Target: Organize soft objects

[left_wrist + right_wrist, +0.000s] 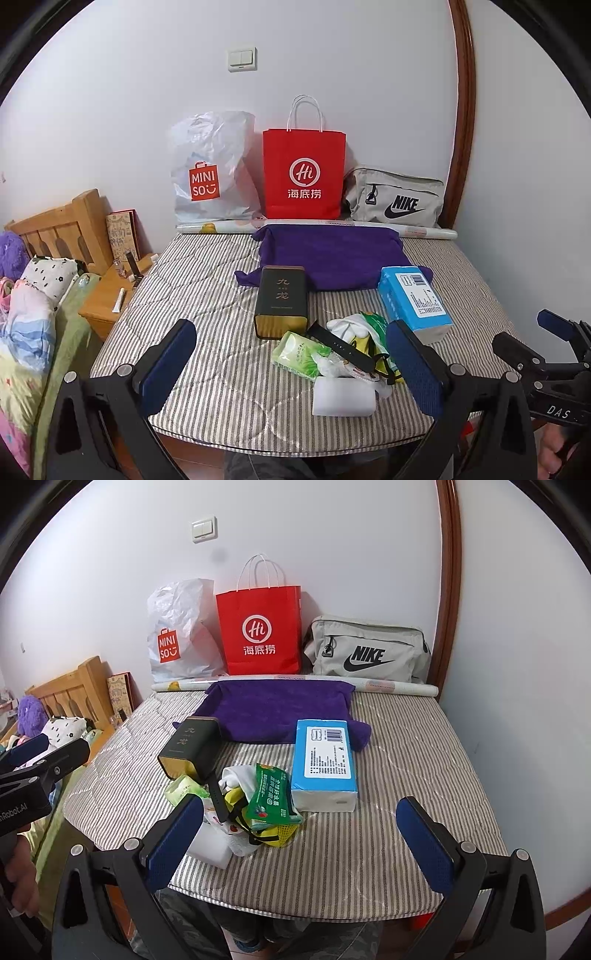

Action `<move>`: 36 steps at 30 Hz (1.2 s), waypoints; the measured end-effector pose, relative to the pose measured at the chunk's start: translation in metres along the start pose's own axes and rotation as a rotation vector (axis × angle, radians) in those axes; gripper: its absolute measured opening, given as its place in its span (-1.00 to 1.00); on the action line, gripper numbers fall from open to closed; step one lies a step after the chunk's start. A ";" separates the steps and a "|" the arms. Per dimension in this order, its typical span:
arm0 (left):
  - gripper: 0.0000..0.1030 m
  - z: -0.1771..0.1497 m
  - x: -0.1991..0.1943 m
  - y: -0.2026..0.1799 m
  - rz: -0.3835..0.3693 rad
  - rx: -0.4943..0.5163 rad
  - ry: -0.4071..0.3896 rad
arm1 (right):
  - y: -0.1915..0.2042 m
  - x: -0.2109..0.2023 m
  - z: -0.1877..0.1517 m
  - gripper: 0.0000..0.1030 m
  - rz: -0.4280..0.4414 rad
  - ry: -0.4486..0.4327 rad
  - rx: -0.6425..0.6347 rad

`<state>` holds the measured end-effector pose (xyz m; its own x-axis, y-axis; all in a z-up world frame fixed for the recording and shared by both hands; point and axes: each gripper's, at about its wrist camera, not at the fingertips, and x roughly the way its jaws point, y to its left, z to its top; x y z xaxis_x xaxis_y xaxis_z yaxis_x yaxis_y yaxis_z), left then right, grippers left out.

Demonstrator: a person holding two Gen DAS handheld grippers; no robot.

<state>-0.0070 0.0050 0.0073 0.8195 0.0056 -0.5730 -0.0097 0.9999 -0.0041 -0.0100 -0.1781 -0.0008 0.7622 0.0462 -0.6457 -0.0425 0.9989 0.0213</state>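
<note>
Both the left gripper (291, 363) and right gripper (299, 843) hang wide apart, empty, over the near edge of the striped mattress (369, 849). The purple towel (277, 709) lies far, centre. Only the right view shows the green snack packet's (271, 790) printed face; the left shows the white sponge (343, 397) whole.

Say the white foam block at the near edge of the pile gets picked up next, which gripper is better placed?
Probably the left gripper: its open fingers already frame the white foam block, which lies straight ahead. For the right gripper, also open, the block sits off behind its left finger.

A home bedroom: wooden headboard (62, 229), bedding (22, 332), striped mattress pad (207, 280).
</note>
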 end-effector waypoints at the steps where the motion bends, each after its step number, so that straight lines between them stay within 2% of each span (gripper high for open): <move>1: 0.99 -0.001 0.000 0.000 -0.002 0.000 -0.001 | 0.000 0.000 0.000 0.99 0.001 -0.001 0.000; 36: 0.99 -0.003 -0.002 -0.001 0.003 0.005 -0.003 | 0.001 -0.005 0.001 0.99 0.004 -0.014 -0.005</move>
<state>-0.0103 0.0035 0.0057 0.8213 0.0086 -0.5704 -0.0094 1.0000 0.0016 -0.0136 -0.1776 0.0029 0.7710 0.0502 -0.6349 -0.0487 0.9986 0.0199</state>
